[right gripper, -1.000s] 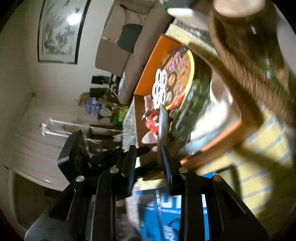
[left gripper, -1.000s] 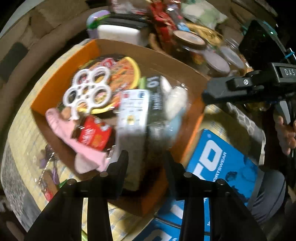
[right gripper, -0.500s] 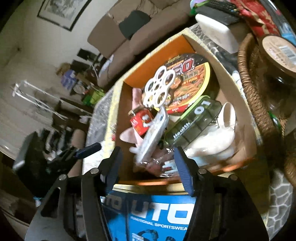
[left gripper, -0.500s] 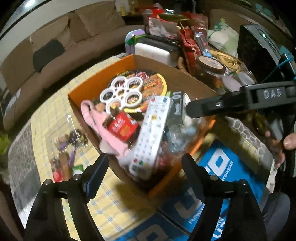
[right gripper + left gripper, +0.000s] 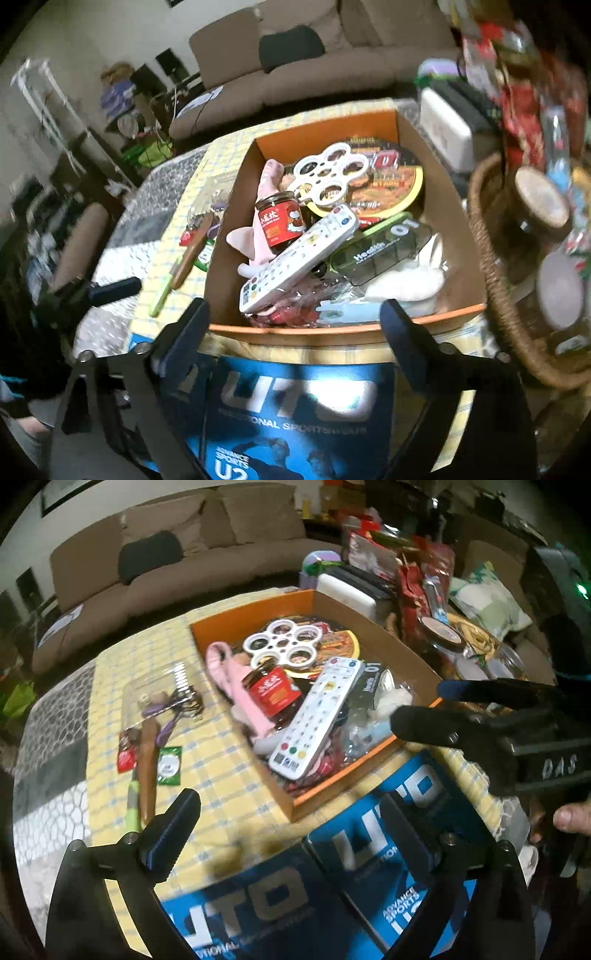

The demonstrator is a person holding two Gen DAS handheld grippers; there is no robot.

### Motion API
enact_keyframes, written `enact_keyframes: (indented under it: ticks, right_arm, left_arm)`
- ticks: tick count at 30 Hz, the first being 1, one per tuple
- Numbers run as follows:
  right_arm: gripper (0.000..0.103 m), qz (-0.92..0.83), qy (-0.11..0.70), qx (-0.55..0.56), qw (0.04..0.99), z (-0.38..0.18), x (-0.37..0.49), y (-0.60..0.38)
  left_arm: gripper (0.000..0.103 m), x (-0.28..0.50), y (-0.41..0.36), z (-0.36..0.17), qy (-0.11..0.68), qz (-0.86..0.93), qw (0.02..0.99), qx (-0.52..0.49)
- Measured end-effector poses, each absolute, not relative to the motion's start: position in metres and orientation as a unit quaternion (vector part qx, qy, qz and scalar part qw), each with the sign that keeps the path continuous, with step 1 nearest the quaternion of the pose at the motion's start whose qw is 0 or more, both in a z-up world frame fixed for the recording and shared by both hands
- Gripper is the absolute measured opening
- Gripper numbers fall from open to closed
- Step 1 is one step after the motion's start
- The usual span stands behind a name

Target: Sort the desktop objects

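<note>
Both claws empty and spreading wider; nothing between the jaws of left gripper or right gripper. Each hangs off the near edge of the table, over blue printed sportswear packs.

White slab-shaped remote control with coloured buttons lies propped aslant on the heap inside the orange-rimmed cardboard box, leaning against the red-labelled glass sauce jar. Box sits toward the right side of the yellow checked tablecloth.

Unsorted, toward the cloth's left edge: a clear plastic packet of hair clips, a long brown wooden-handled tool, small red and green sachets.

Judgement: next pick is probably from that loose group. Approach flat items steeply, jaws straddling the narrow width. Take the packet by one edge. Place gently; the remote looks ready to slide.
</note>
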State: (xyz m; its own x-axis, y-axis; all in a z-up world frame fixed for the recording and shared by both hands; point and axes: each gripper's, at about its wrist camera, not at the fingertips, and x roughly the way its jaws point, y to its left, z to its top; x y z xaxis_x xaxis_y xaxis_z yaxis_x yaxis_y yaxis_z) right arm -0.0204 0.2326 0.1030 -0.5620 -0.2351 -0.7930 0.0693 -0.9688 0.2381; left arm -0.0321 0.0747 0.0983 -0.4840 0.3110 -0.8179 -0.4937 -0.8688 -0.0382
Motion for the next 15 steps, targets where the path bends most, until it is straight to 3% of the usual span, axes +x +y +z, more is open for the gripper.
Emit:
enact_keyframes:
  ticks: [2,15]
  right_arm:
    - [0.103,-0.884,-0.073,0.455,0.082,0.110,-0.013,0.225]
    - [0.103,-0.889,-0.030,0.446,0.094,0.128,0.019,0.185]
  left_arm:
    - [0.100,-0.026,0.066,0.102,0.088,0.860,0.226,-0.449]
    - [0.103,0.004,0.022,0.113,0.042,0.877,0.188,-0.440]
